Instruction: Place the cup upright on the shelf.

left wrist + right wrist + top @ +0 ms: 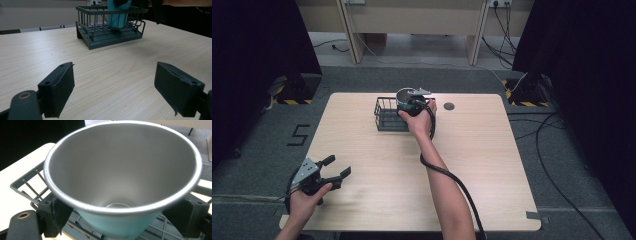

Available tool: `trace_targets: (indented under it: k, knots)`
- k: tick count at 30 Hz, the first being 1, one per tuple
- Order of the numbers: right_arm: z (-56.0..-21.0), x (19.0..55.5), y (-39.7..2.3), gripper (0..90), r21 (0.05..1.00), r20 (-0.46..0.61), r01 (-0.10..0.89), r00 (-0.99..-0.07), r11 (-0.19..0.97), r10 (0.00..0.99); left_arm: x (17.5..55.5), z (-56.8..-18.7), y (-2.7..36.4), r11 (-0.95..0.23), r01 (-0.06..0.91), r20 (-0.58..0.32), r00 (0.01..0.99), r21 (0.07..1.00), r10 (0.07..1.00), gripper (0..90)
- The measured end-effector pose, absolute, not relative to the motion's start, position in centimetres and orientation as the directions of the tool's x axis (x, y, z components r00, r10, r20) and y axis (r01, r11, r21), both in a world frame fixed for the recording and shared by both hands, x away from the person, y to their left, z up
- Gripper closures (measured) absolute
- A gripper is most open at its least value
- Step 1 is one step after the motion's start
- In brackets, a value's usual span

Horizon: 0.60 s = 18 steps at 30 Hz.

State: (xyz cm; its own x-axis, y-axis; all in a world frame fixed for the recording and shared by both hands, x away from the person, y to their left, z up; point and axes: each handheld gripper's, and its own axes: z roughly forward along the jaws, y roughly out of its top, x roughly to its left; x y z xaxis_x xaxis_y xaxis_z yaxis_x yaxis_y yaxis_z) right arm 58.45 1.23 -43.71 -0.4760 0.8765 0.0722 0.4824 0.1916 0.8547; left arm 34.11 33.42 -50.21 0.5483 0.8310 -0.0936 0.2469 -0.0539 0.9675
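One cup going into the rack

One cup (120, 177) is in the right claw (122, 220); its two black jaws press on the cup's sides just under the rim, so the claw is closed on the cup; the cup is upright and sits low inside the wire rack (388, 116), at the rack's right end, near the far side of the surface (377, 200); I cannot tell if its bottom touches the rack floor yet.

To do this step well, I think the hand should keep the cup straight, lower it slowly till it rests, then open the jaws just enough and lift straight up so the rim is not bumped.

The cup is round and wide at the top, shiny grey metal inside, smooth light blue outside; the rack is dark grey with thin bars and a slatted floor; the surface is pale wood.

The left claw (115, 87) rests wide open and empty near the front left corner, well apart from the rack.
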Motion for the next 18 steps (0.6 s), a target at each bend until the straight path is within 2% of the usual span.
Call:
trace_targets:
  k: [18]
  knots:
    - [-42.4,56.4,0.1,15.8,0.859,0.069,0.473,-0.488,0.197,0.870,34.1,-50.2,33.3,-0.058,0.249,-0.092,0.548,0.967,0.831,15.8]
